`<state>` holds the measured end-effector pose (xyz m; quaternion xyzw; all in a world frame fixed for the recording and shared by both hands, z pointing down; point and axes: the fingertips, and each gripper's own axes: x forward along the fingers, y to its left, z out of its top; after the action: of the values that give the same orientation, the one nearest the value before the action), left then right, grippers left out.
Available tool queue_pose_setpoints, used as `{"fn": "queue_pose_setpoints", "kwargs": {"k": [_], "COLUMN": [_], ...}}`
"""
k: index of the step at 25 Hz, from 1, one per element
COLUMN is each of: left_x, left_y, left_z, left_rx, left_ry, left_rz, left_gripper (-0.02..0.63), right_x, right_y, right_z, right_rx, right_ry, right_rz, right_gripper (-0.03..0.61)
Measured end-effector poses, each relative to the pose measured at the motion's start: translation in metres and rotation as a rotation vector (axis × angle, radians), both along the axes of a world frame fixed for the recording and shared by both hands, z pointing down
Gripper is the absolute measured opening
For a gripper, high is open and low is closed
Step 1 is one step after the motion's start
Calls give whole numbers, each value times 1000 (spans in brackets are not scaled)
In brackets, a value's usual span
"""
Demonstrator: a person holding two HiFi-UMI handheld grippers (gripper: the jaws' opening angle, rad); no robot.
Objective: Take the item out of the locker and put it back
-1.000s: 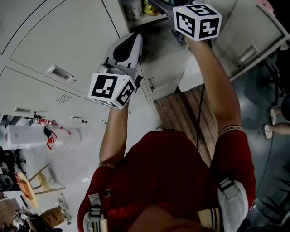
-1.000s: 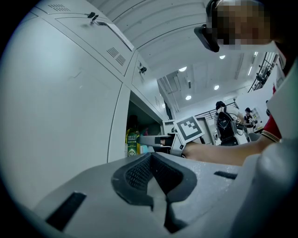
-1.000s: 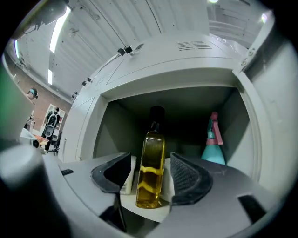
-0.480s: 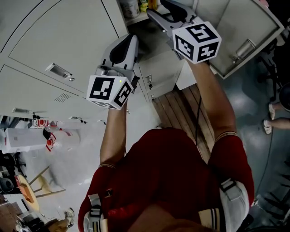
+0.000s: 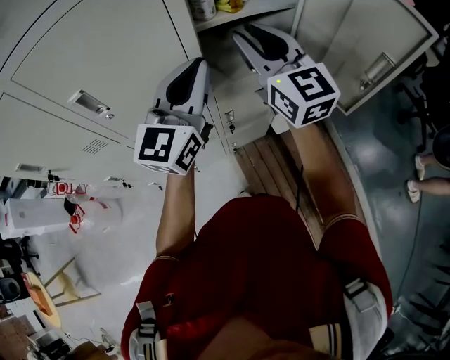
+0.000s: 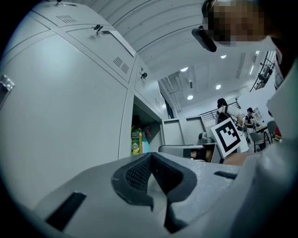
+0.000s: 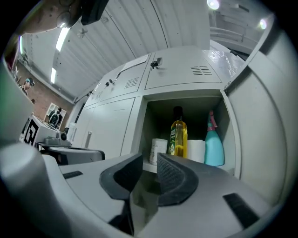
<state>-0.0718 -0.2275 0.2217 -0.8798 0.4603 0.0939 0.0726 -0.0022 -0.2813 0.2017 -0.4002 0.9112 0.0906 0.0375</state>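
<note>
The open locker compartment [image 7: 186, 116] holds a yellow oil bottle [image 7: 178, 137], a teal spray bottle [image 7: 213, 145], a white jar [image 7: 159, 149] and a white roll [image 7: 196, 150]. My right gripper [image 7: 149, 158] points at this shelf from a short way in front of it. Its jaws have just been closing, and a narrow gap with nothing in it remains. In the head view the right gripper [image 5: 246, 35] sits just below the shelf's edge [image 5: 239, 14]. My left gripper [image 5: 197, 67] hangs beside it by the closed doors, and in its own view the left gripper [image 6: 151, 155] is shut and empty.
The locker's door [image 5: 373, 42] stands swung open at the right. Closed locker doors [image 5: 84, 70] fill the left. Wooden boards [image 5: 274, 169] lie at the lockers' foot. A person's feet [image 5: 420, 188] show at the far right, and other people stand far off [image 6: 222, 109].
The right gripper has drawn back and down from the locker shelf toward the body. The left gripper has shifted only slightly.
</note>
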Motion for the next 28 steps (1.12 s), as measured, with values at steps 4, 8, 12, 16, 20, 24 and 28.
{"fn": "queue_pose_setpoints", "kwargs": {"k": [4,8,12,16,20,24,28], "left_x": [-7,-14,-23,-29,-32,-36,-41], "left_y": [9,18,28,38,51,67,84], "left_z": [4,10,18,24,29,34,41], "left_rx": [2,-5,-7,-9,-6,-5,-5], "left_ry": [-3,-10,-22,-35,-49,-49,-44], "left_rz": [-9,-18,-34,-40,-38,-35,-33], "left_gripper": [6,6,6,6,6,6,6], "right_x": [-5,-10,-15,-21,-30,-38,-46], "right_y": [16,31,46,60,78,99,118], "right_z": [11,25,35,44,51,56,62], "right_rx": [0,-7,-12,-14,-9,5,27], "right_ry": [-10,-13,-21,-19,-18,-20,-5], "right_rz": [9,10,16,20,11,1,-3], "right_gripper": [51,25,5,-2,-2,-2,-2]}}
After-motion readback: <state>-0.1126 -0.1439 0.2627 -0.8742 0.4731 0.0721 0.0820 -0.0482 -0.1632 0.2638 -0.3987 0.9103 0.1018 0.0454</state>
